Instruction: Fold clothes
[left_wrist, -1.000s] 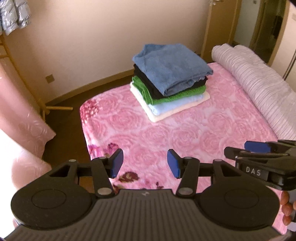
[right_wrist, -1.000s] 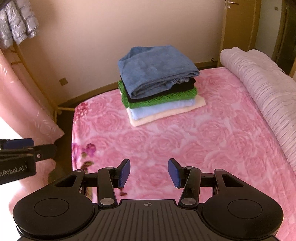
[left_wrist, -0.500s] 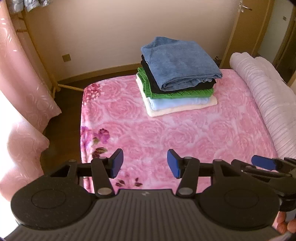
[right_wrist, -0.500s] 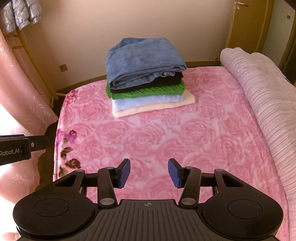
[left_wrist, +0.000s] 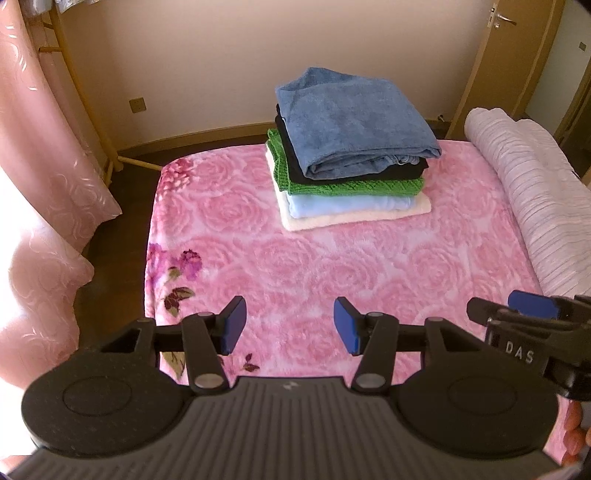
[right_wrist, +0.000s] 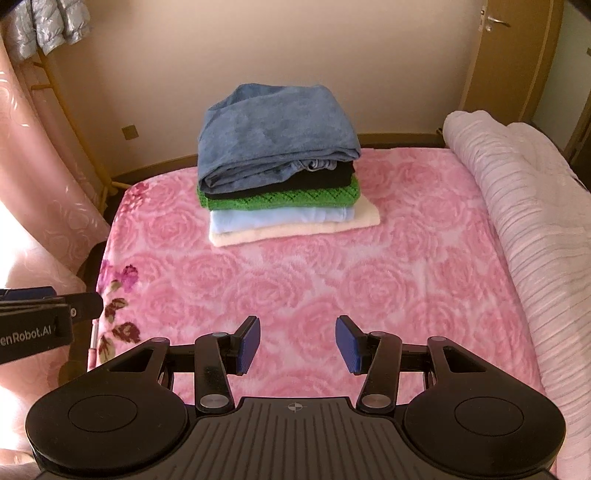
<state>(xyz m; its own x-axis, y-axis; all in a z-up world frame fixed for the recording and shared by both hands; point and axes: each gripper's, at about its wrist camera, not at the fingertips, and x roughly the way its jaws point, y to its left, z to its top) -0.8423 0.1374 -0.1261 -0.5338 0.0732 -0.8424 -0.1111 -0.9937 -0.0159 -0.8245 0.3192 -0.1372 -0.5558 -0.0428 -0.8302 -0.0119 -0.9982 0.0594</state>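
Folded clothes (left_wrist: 351, 155) sit in a neat stack at the far end of the pink rose blanket (left_wrist: 332, 273): a blue towel-like piece (right_wrist: 273, 136) on top, then black, green knit, pale blue and cream layers beneath. A striped rolled quilt (right_wrist: 517, 206) lies along the right. Nearer, the left gripper (left_wrist: 290, 325) and right gripper (right_wrist: 297, 343) hover spread wide, holding nothing.

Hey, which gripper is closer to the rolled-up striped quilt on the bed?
Right. The right gripper hovers over the pink blanket with the quilt just to its right; the left gripper is farther left, with the right gripper between it and the quilt.
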